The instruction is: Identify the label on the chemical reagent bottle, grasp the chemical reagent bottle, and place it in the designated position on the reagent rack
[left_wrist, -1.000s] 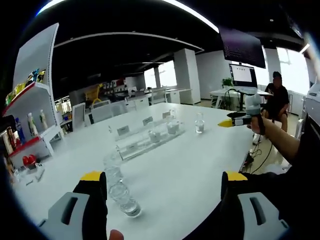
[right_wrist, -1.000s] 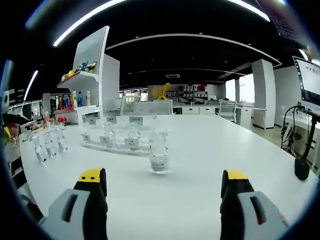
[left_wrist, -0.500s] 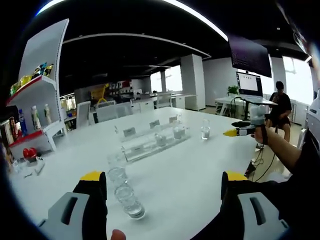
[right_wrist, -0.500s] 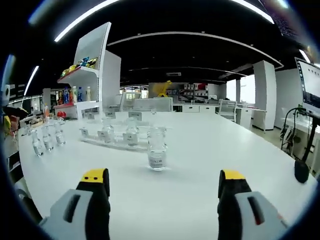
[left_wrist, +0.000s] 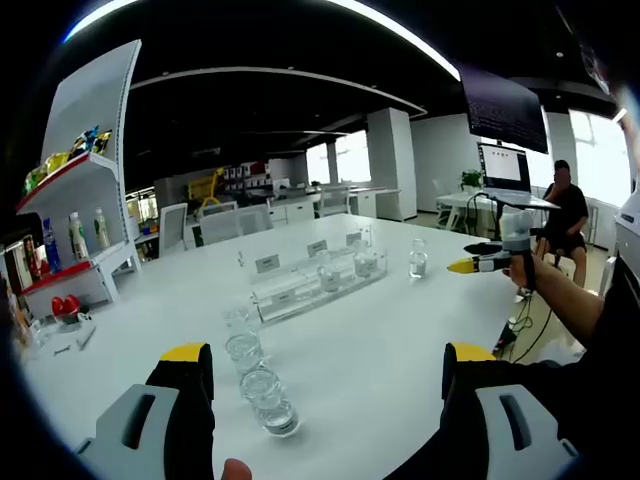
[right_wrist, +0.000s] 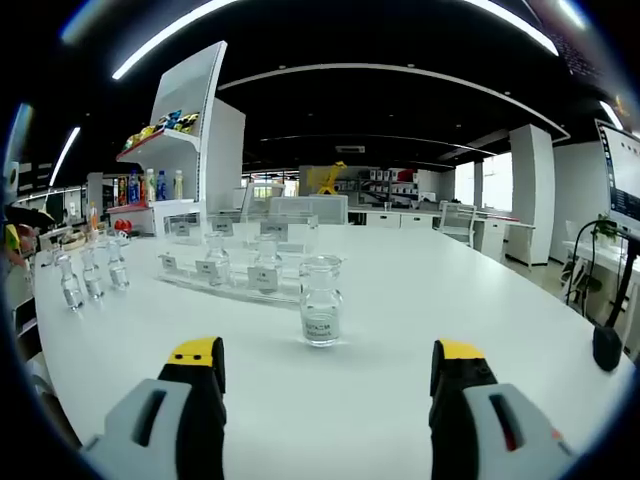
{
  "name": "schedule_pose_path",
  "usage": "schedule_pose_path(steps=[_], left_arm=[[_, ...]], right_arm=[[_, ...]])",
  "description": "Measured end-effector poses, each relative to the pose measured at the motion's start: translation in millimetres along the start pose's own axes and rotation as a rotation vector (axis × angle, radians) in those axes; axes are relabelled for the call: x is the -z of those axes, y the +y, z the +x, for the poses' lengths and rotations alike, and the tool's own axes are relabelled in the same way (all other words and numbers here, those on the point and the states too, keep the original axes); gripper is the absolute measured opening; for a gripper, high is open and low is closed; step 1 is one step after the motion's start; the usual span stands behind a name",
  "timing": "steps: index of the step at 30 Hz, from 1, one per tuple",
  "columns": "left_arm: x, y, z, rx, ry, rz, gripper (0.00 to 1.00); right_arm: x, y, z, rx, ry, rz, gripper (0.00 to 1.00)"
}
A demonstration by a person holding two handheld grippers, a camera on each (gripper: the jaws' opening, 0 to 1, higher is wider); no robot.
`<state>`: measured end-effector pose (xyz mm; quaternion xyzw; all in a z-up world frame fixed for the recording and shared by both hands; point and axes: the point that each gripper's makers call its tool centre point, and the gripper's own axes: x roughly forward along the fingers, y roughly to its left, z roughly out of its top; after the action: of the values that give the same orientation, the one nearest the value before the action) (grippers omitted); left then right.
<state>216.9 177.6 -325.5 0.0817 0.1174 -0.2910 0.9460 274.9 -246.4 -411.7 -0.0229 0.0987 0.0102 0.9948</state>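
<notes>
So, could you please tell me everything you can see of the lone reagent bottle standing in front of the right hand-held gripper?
The reagent bottle is small, clear and glass-like, with a wide mouth and no cap that I can make out. A pale label wraps its lower body; the print is too small to read. It stands upright on the white table, apart from the clear reagent rack behind it. Nothing grips it: the right hand-held gripper is open, its yellow-tipped jaws short of the bottle on either side. In the left gripper view it stands at.
</notes>
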Motion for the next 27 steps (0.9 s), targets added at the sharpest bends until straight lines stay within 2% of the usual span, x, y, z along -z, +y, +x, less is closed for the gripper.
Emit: schedule_pose_path(steps=[5, 11, 12, 14, 18, 24, 27], left_arm=[[2.6, 1.8, -3, -0.013, 0.015, 0.020, 0.94], [-2.1, 8.0, -3, -0.008, 0.018, 0.031, 0.94], [-9.9, 4.7, -1, 0.018, -0.011, -0.008, 0.94], [-14.8, 4.5, -2, 0.021, -0.033, -0.007, 0.94], [-7.2, 2.5, -1, 0.030, 0.005, 0.010, 0.94], [-9.5, 10.4, -6, 0.005, -0.002, 0.024, 0.94], [-3.4, 14.4, -8, -0.018, 0.006, 0.032, 0.93]], right_arm=[[-6.0, 2, 7, 0.006, -0.026, 0.004, 0.78], [-7.1, 0, 17, 0.004, -0.004, -0.006, 0.78], [-7.6, -2, 19, 0.009, -0.001, -0.010, 0.78], [-7.7, -5, 21, 0.012, 0.008, -0.014, 0.76], [-14.2, -5, 26, -0.001, -0.016, 0.004, 0.72], [-12.9, 1, 47, -0.019, 0.001, -0.025, 0.71], [-13.2, 4, 54, -0.020, -0.003, -0.042, 0.71]])
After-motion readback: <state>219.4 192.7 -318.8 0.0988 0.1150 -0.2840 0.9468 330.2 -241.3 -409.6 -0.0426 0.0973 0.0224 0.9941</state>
